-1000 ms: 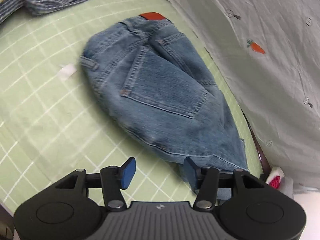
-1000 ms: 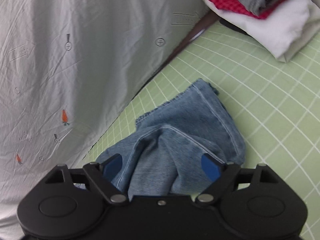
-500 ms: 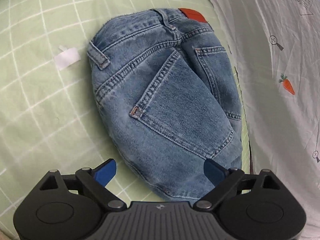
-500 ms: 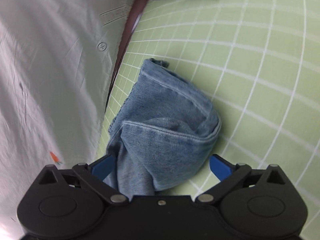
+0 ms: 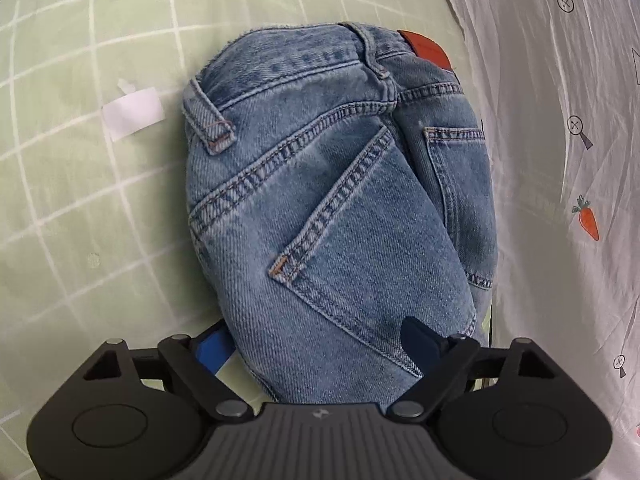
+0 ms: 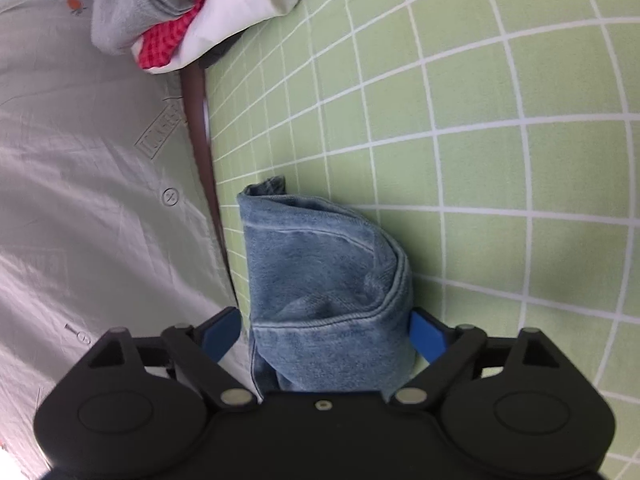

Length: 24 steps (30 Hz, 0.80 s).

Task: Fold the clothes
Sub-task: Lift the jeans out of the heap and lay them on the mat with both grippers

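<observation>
The left gripper (image 5: 318, 344) has its jaws spread wide on either side of the near end of the folded blue jeans (image 5: 340, 200), the blue pads (image 5: 216, 348) apart and not pinching the denim. The right gripper (image 6: 326, 334) likewise stands spread, its pads flanking the folded leg end of the jeans (image 6: 324, 280) without closing on it. The jeans lie on a light green sheet with a white grid (image 5: 80, 200), close along its edge beside a pale grey-white bed cover printed with small carrots (image 5: 560, 160); a dark strip (image 6: 200, 140) shows between sheet and cover in the right wrist view. In the left wrist view the seat faces up: back pockets, belt loops, waistband and a red-brown patch (image 5: 426, 48) at the far end, the denim faded mid-blue with doubled stitching. A small white tag (image 5: 132, 114) lies on the sheet just beside the waistband. Farther off, at the sheet's edge, sits a stack of folded clothes (image 6: 180, 12) in grey, red check and white.
</observation>
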Each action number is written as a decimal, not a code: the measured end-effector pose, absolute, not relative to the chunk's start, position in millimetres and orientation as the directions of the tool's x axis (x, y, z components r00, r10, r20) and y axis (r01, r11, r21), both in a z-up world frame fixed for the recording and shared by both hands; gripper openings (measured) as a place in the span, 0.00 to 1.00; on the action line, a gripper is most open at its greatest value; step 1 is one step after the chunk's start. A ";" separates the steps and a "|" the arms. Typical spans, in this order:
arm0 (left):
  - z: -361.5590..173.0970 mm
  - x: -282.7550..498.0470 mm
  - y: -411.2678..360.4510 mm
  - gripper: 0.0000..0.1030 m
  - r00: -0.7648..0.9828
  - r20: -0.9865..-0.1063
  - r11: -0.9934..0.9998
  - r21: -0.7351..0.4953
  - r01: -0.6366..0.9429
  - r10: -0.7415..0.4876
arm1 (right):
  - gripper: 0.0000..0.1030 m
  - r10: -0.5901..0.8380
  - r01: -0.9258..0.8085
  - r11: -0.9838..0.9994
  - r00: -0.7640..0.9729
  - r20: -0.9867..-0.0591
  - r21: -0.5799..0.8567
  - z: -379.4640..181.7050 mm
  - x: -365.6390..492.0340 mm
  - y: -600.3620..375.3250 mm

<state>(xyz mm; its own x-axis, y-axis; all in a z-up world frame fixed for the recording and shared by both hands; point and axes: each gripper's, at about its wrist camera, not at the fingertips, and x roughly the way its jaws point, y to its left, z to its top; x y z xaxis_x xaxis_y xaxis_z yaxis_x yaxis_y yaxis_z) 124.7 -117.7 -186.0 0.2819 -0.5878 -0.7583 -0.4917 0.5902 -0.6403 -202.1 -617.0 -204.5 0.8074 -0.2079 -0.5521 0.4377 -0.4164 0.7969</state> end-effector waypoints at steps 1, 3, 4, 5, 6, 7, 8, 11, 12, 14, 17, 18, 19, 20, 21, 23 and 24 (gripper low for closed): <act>-187.0 124.3 -118.5 0.81 0.282 -0.761 0.590 -0.637 -0.496 -0.584 | 0.79 -0.204 0.437 -0.438 0.803 -0.560 0.786 -205.4 -202.3 -617.4; -189.6 122.7 -119.7 0.77 0.282 -0.766 0.588 -0.631 -0.507 -0.578 | 0.69 -0.198 0.435 -0.472 0.795 -0.573 0.767 -207.8 -202.9 -617.9; -190.1 121.9 -120.1 0.75 0.283 -0.765 0.583 -0.630 -0.513 -0.578 | 0.68 -0.197 0.434 -0.487 0.790 -0.580 0.757 -208.7 -204.1 -617.4; -190.1 120.7 -119.9 0.75 0.284 -0.764 0.577 -0.631 -0.518 -0.580 | 0.65 -0.196 0.428 -0.504 0.789 -0.582 0.750 -210.3 -205.8 -616.6; -190.1 119.5 -119.7 0.73 0.285 -0.762 0.571 -0.632 -0.523 -0.582 | 0.59 -0.195 0.418 -0.525 0.788 -0.583 0.741 -212.7 -208.1 -615.4; -190.1 118.5 -119.5 0.71 0.287 -0.760 0.566 -0.633 -0.528 -0.583 | 0.56 -0.194 0.408 -0.549 0.786 -0.586 0.729 -215.6 -210.5 -614.1; -189.9 117.6 -119.3 0.71 0.290 -0.760 0.562 -0.633 -0.532 -0.582 | 0.50 -0.192 0.398 -0.571 0.786 -0.587 0.719 -218.9 -213.0 -612.6; -191.6 116.3 -116.8 0.64 0.289 -0.760 0.550 -0.630 -0.548 -0.583 | 0.37 -0.184 0.384 -0.600 0.788 -0.588 0.701 -226.4 -217.4 -608.7; -192.6 116.1 -115.4 0.60 0.288 -0.758 0.544 -0.630 -0.555 -0.585 | 0.33 -0.182 0.380 -0.605 0.789 -0.586 0.699 -227.9 -218.5 -607.6; -194.5 115.1 -113.1 0.56 0.286 -0.754 0.526 -0.630 -0.571 -0.591 | 0.32 -0.183 0.366 -0.614 0.796 -0.577 0.700 -228.3 -220.3 -604.9; -196.1 113.8 -109.4 0.51 0.290 -0.741 0.497 -0.637 -0.589 -0.606 | 0.32 -0.168 0.359 -0.605 0.815 -0.554 0.711 -225.2 -220.7 -601.6; -196.4 113.4 -108.3 0.51 0.292 -0.736 0.488 -0.641 -0.592 -0.611 | 0.32 -0.153 0.358 -0.603 0.825 -0.544 0.713 -224.9 -219.9 -601.1; -196.8 113.2 -107.6 0.51 0.294 -0.732 0.482 -0.643 -0.595 -0.615 | 0.32 -0.142 0.360 -0.602 0.830 -0.540 0.712 -224.8 -219.5 -600.4; -197.4 112.9 -107.1 0.51 0.294 -0.729 0.475 -0.644 -0.599 -0.618 | 0.32 -0.135 0.365 -0.605 0.829 -0.543 0.708 -225.9 -219.3 -599.6; -198.1 112.6 -106.6 0.51 0.295 -0.726 0.468 -0.646 -0.603 -0.621 | 0.32 -0.129 0.370 -0.610 0.826 -0.548 0.701 -227.6 -219.1 -599.0; -199.6 112.1 -106.0 0.51 0.296 -0.719 0.453 -0.648 -0.612 -0.629 | 0.32 -0.118 0.366 -0.620 0.831 -0.544 0.694 -231.3 -218.2 -598.2; -200.3 111.7 -105.5 0.51 0.298 -0.713 0.443 -0.651 -0.617 -0.634 | 0.31 -0.104 0.372 -0.617 0.835 -0.540 0.694 -231.9 -216.4 -598.2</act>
<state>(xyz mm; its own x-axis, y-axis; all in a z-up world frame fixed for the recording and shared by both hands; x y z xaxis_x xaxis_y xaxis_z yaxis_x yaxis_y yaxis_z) 111.7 -105.5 -200.3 0.2975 -0.6344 -0.7134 -0.6168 0.4427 -0.6509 -216.4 -598.2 -231.9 0.8352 -0.1038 -0.5400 0.3719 -0.6168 0.6938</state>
